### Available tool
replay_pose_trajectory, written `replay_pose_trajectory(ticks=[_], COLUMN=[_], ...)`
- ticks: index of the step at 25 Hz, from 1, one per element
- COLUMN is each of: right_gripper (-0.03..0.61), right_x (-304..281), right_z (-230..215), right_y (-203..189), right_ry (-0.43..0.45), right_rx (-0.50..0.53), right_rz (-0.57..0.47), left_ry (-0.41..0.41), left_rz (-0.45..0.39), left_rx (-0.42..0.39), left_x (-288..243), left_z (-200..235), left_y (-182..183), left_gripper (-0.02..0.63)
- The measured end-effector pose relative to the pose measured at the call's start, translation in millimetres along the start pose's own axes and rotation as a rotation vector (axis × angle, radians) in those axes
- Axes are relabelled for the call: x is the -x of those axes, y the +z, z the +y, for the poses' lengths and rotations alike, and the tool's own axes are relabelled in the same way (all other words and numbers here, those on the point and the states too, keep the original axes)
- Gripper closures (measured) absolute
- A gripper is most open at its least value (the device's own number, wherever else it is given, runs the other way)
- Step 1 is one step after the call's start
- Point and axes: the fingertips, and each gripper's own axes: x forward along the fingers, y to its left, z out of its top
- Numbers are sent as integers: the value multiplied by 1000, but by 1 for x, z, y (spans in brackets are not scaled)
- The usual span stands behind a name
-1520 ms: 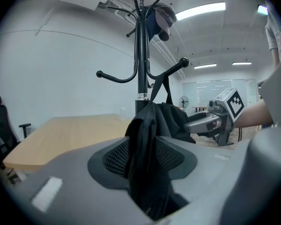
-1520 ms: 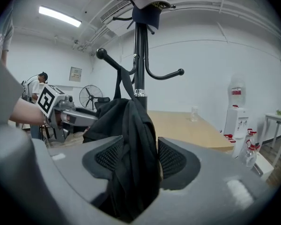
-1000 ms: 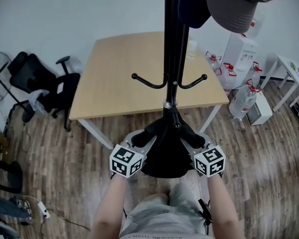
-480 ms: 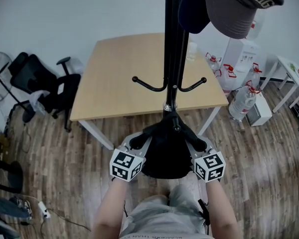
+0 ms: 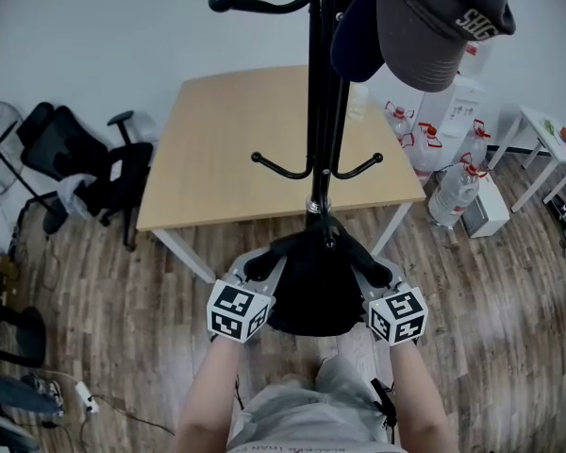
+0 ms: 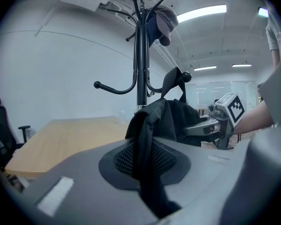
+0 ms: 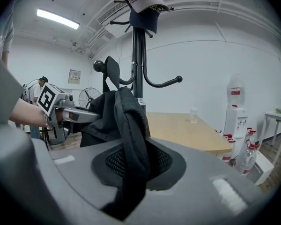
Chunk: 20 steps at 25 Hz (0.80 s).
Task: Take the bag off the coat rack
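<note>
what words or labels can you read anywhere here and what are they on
"SIG": pale letters on the grey cap at the top of the coat rack; the rest curves out of sight, so this reading is uncertain.
The same cap's print in the right gripper view: too blurred to read.
Wall sign: too small to read.
Labels on the water bottles: too small to read.

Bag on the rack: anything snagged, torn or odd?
Nothing torn or spilled. Both the left gripper and right gripper are shut on the bag; its strap bunches up slack beside the hook's knob, not clearly off it.
</note>
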Motion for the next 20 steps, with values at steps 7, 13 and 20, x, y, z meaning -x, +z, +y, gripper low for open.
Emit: replay_pose_trajectory(ticks=[7, 13, 20], right_gripper=[514, 514, 514], right_x=[17, 36, 54], right_z=[11, 25, 43], right_y=[0, 0, -1], right_ry=[-13, -33, -55], right_rx=[12, 21, 23], right_rz=[13, 12, -1], left_ry=[-3, -13, -22], left_rz=[1, -3, -7], left_rx=[14, 13, -3], left_x=[15, 33, 54], left_z=[-11, -24, -35], left_y=[-1, -1, 1], left_gripper=[551, 551, 551])
